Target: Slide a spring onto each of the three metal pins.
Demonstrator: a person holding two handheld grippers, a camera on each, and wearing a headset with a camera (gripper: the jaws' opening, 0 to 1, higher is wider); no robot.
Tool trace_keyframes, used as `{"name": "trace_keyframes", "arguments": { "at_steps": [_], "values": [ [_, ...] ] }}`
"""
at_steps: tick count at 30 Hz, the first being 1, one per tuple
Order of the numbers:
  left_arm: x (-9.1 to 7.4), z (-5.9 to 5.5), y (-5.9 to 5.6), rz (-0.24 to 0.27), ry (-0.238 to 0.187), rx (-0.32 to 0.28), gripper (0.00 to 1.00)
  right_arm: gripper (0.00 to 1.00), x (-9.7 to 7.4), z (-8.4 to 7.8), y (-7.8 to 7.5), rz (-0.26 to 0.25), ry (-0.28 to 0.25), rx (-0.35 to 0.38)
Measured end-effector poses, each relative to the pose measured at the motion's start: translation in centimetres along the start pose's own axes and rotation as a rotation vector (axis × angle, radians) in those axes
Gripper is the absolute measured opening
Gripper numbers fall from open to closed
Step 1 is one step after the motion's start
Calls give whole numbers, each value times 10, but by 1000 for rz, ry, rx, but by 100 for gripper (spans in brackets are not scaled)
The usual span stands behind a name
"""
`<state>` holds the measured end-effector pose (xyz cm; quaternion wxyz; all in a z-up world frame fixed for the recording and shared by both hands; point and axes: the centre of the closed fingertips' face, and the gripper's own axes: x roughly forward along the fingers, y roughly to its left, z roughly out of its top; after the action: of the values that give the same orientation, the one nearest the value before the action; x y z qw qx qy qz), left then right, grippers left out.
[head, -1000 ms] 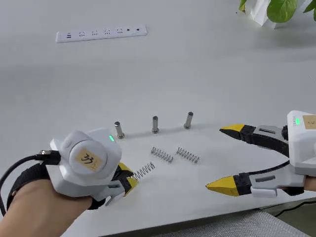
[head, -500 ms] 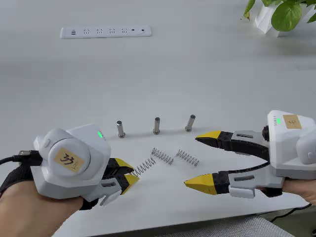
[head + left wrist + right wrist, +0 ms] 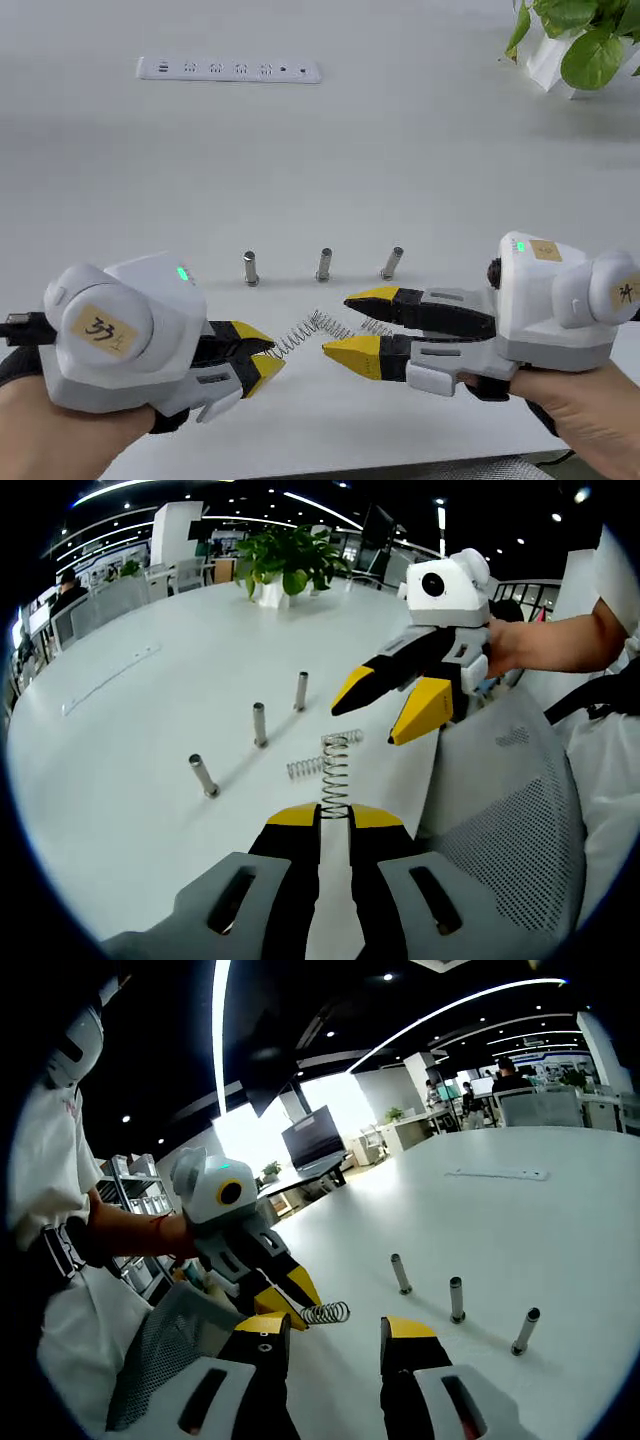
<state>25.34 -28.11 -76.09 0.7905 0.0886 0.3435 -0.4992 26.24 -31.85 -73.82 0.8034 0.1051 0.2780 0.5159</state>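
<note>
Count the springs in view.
3. The held spring is clamped in the left gripper; the nearer spring and farther spring lie on the table beside the pins.

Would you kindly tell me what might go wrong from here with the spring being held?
1. The left gripper pinches the spring only by one end, so it may bend or flick away when the open right gripper closes on it.
2. The three pins stand upright in a tight row; a wide jaw might tip one over.
</note>
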Motion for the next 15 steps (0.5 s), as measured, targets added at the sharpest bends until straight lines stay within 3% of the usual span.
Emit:
{"name": "trace_keyframes", "arguments": {
  "at_steps": [5,11,15],
  "values": [
    [0,5,-1,-6,-25,-7,7,29,7,1,-1,-8,-68,125],
    [0,11,-3,-13,-51,-11,7,25,9,4,2,2,-110,193],
    [0,12,-4,-18,-61,-13,7,21,11,5,6,14,-111,192]
  ]
}}
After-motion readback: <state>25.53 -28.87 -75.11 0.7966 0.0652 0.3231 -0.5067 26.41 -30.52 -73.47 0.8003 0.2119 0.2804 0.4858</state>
